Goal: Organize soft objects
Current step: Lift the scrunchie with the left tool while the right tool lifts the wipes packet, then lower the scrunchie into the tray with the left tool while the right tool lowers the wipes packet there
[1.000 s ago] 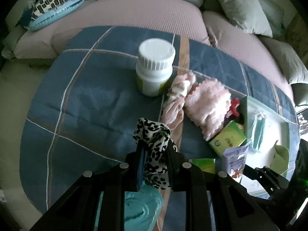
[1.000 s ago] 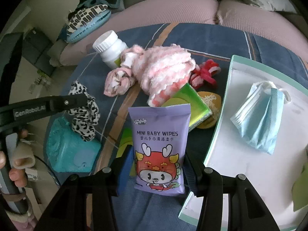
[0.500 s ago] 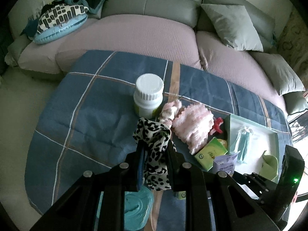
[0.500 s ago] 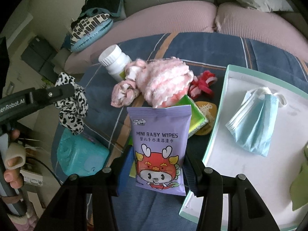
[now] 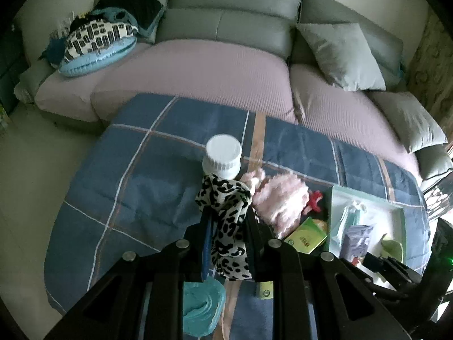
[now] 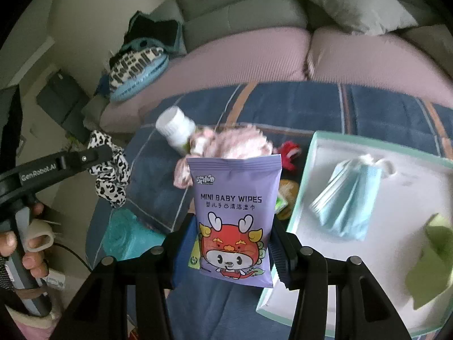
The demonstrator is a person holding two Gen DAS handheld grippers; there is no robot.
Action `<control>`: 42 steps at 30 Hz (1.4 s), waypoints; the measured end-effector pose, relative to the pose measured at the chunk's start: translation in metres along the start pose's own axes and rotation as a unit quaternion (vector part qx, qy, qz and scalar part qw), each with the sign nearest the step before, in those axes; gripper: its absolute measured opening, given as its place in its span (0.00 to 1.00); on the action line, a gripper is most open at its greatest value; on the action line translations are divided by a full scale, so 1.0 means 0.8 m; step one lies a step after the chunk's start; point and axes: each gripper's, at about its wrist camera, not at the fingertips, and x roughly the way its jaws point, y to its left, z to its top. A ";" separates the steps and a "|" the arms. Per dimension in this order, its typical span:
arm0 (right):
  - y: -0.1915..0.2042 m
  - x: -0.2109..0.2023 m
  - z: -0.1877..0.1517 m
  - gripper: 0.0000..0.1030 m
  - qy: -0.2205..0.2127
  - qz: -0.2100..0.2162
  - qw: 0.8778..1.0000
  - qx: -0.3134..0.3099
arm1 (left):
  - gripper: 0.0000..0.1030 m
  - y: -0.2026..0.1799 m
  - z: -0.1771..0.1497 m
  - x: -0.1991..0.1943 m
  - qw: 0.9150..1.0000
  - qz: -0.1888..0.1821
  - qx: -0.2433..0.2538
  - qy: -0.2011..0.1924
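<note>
We note both loads lifted higher off blue plaid cloth [image 5: 158, 187] since a second ago. Left gripper [image 5: 228, 228] clamped on leopard scrunchie [image 5: 226, 212], right gripper [image 6: 230, 250] clamped on baby wipes pack [image 6: 235, 215]; tray [image 6: 317, 153] right of it, likely drop next.

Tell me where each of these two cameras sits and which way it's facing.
Left wrist: on the left gripper, looking down over the blue cloth toward the sofa; its fingers clamp a leopard scrunchie.
Right wrist: on the right gripper, holding baby wipes beside the tray; a hand shows.
Shared: scrunchie, white bottle.
</note>
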 end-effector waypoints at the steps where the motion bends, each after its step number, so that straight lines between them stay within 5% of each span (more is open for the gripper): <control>1: -0.001 -0.008 0.002 0.51 -0.008 -0.002 1.000 0.001 | 0.21 -0.002 0.001 -0.004 1.000 -0.001 0.000 -0.005; 18: -0.078 -0.131 0.014 0.51 -0.135 -0.097 0.983 0.080 | 0.21 -0.082 0.034 -0.084 0.992 -0.055 0.059 -0.101; 33: -0.205 -0.192 -0.013 0.51 -0.182 -0.203 0.941 0.199 | 0.21 -0.216 0.018 -0.029 0.979 -0.142 0.129 -0.071; 42: -0.242 -0.176 -0.002 0.51 -0.183 -0.221 0.937 0.198 | 0.21 -0.273 -0.004 0.025 0.972 -0.178 0.149 -0.036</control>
